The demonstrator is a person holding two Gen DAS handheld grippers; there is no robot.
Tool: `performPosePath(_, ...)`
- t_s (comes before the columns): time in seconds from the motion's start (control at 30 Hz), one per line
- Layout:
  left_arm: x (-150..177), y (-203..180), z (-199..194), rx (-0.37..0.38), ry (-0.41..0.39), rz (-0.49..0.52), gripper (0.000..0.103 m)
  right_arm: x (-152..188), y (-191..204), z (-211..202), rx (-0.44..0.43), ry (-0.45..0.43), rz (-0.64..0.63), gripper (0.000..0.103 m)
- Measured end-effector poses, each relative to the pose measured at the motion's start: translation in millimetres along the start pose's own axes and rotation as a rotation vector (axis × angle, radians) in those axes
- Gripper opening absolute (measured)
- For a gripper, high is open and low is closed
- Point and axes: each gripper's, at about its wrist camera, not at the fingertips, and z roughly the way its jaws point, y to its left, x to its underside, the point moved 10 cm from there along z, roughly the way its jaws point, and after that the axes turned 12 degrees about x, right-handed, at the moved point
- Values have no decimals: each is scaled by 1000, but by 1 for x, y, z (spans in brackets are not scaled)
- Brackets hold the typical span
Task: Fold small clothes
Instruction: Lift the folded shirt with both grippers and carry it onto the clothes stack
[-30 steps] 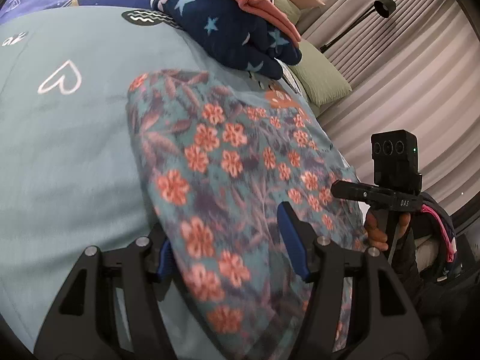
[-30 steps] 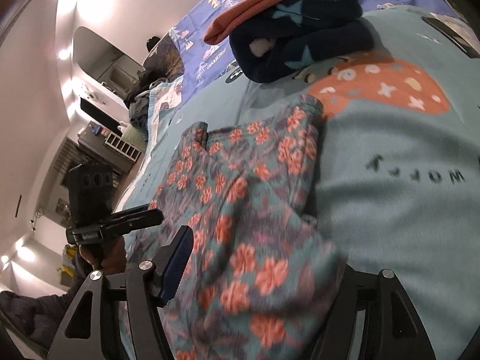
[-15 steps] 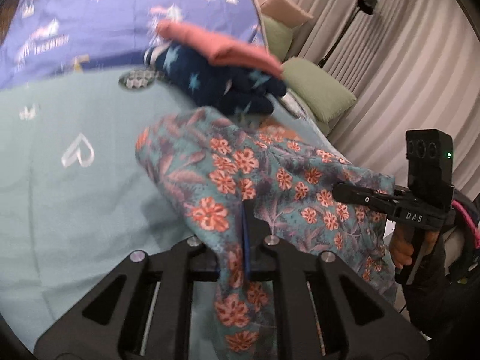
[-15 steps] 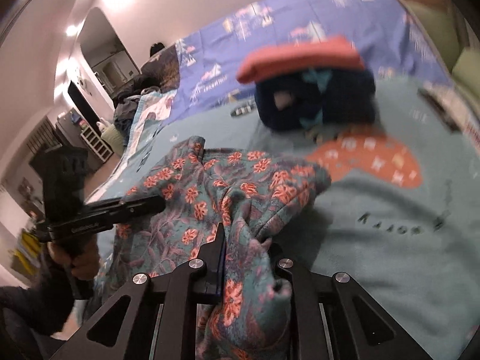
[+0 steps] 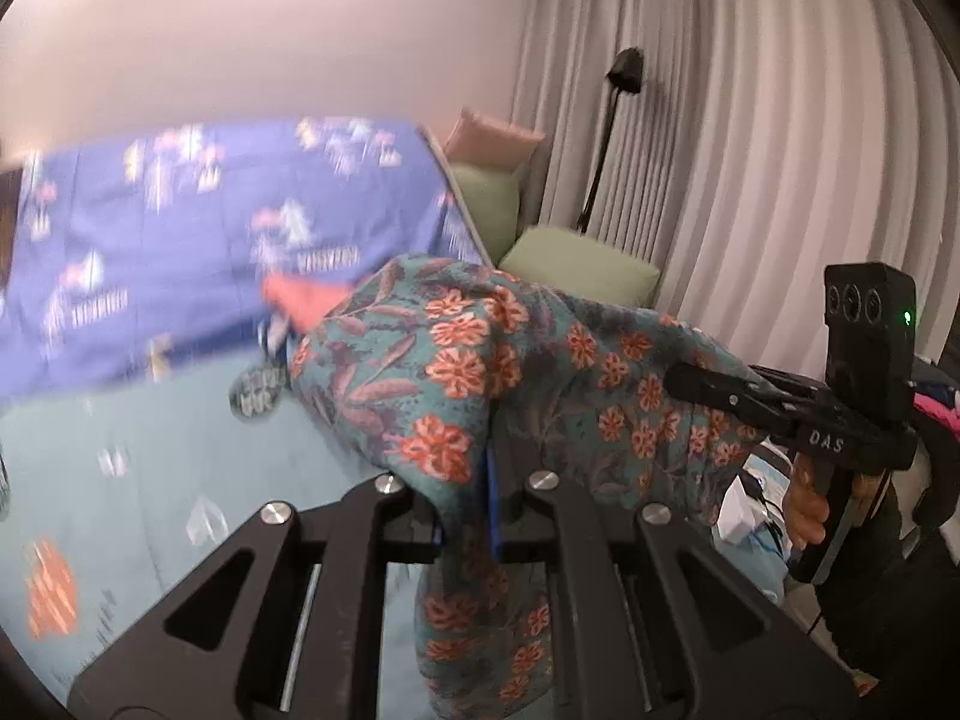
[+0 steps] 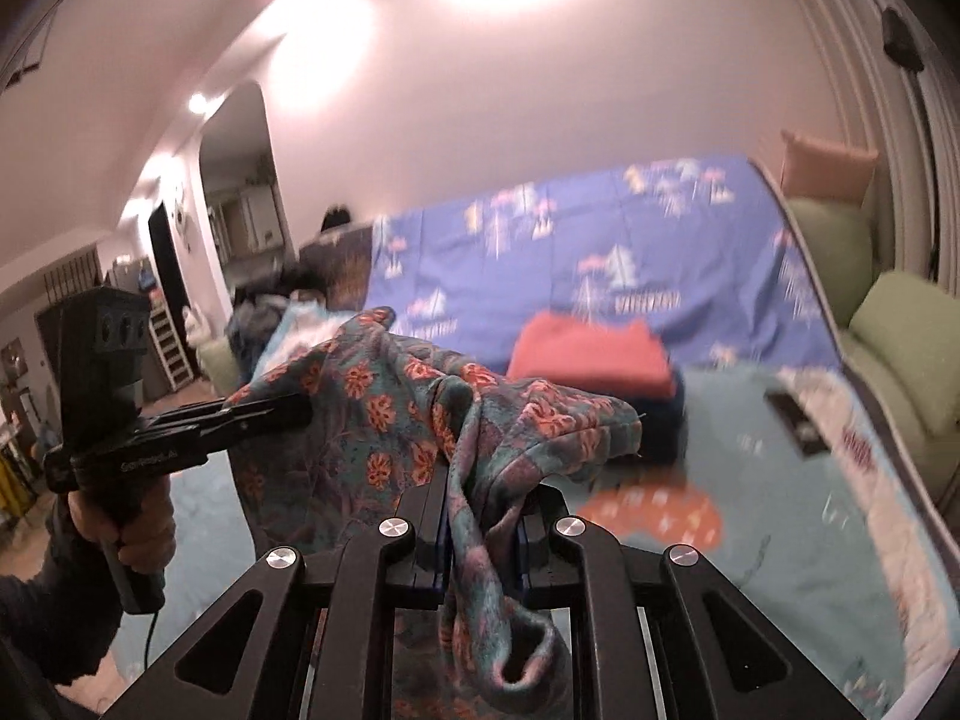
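Both claws are pinched tight on the same floral garment [image 5: 480,372], the teal cloth with orange flowers. In the left wrist view the left gripper [image 5: 480,504] has its jaws drawn together at lower centre with a fold of cloth squeezed between the blue pads, the loose end hanging below them. At the right of that frame the right gripper [image 5: 720,390] clamps the garment's other edge. In the right wrist view the right gripper [image 6: 480,522] shows the same narrow gap — cloth bunched through it. The garment sags between the two claws, raised above the teal bedspread [image 6: 780,510]. Behind it, right of centre, lies a folded red garment [image 6: 588,354] on a dark blue one [image 6: 663,420], blurred.
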Motion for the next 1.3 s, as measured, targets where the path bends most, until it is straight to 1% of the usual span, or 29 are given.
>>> performPosePath(0.1,-40,-9,-3,-19,-36,78,12,-40,-7,-9,6,-68,-1,15)
performPosePath(0.17,-63,-10,-1,-29,-50,104,12,-64,-10,-9,17,-100,-16,15)
performPosePath(0.27,-98,-5,7,-37,-67,112,12,-108,-21,-3,28,-128,-5,15)
performPosePath(0.37,-130,5,23,-39,-75,116,12,-141,-36,11,44,-138,22,15)
performPosePath(0.47,-154,16,40,-65,-77,132,12,-165,-49,28,52,-139,43,15)
performPosePath(0.57,-174,39,63,-109,-68,138,12,-183,-60,53,59,-124,70,15)
performPosePath(0.67,-183,61,82,-135,-51,119,12,-193,-68,84,68,-105,82,15)
performPosePath(0.8,-184,89,109,-155,-34,86,12,-202,-76,127,85,-83,88,15)
performPosePath(0.97,-179,124,148,-223,-2,95,13,-201,-81,183,90,-45,76,15)
performPosePath(1.07,-172,158,170,-256,31,59,13,-195,-87,230,82,8,94,15)
performPosePath(1.17,-153,201,201,-325,85,15,19,-179,-95,286,82,80,109,17)
performPosePath(1.2,-141,218,215,-362,118,6,22,-172,-99,303,97,108,105,19)
performPosePath(1.27,-116,244,238,-444,185,-7,25,-155,-109,340,144,174,93,31)
performPosePath(1.3,-99,256,251,-489,233,-6,26,-139,-120,364,209,231,81,37)
